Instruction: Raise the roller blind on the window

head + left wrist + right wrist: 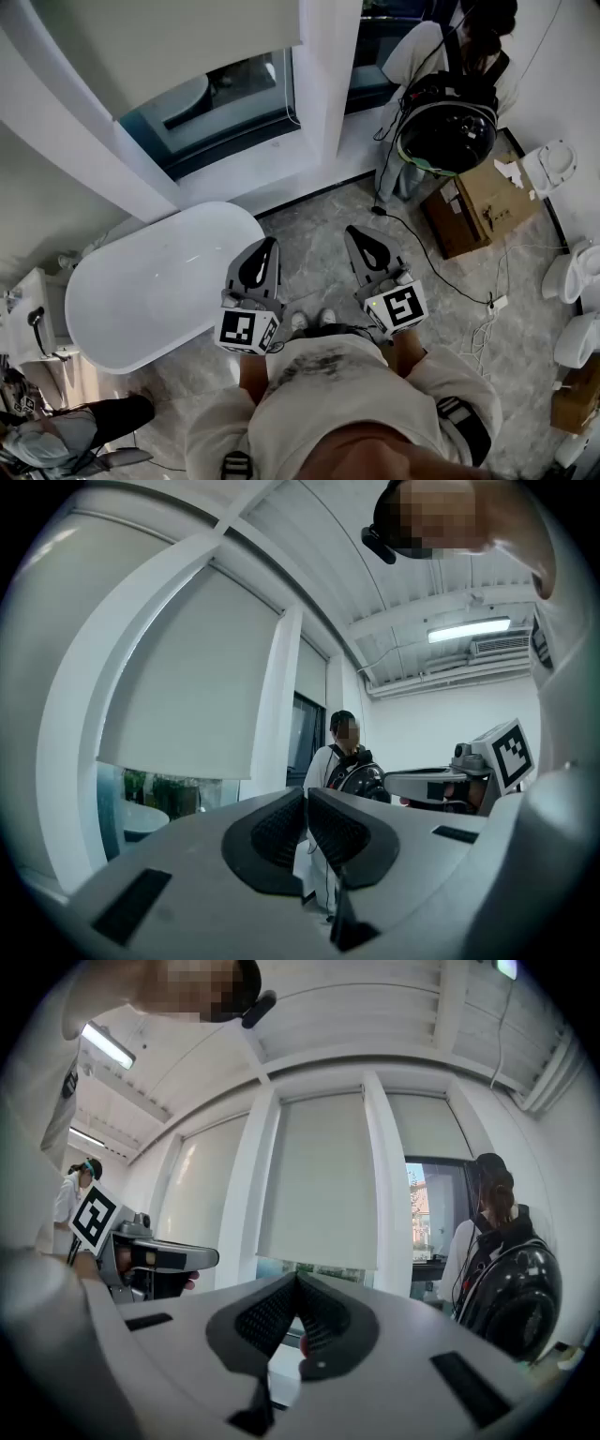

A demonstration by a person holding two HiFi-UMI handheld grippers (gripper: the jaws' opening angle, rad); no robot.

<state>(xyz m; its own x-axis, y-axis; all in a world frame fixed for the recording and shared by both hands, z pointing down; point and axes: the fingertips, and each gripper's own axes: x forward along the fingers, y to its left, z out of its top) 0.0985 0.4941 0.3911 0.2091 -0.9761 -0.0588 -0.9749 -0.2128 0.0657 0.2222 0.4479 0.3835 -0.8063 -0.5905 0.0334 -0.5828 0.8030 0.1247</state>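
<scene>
Okay, left to right. The tub (141,281) sits under the window on the left, between you and the glass, so the easier way in is probably past its right end. The blind (159,47) hangs above it, partly down, with a strip of glass showing below its bottom edge. The raise has not begun. A thin cord (292,103) hangs at the blind's right side by the pillar. It's likely the pull, but too thin to confirm.

Your left gripper (306,799) is held level in front of your chest, with its pads pressed together and nothing between them. Your right gripper (298,1281) is just beside it in the same pose, tips touching and also empty. Both point toward the window but are well apart from the blind, which reads as a ready pose before the approach.

Right of the pillar, a person (450,103) with a backpack stands at the next window, and a box (478,202) is on the floor beside them. A cable (441,262) runs across the tiles, so watch your step. My guess is that you next spread one gripper and go for the cord.
</scene>
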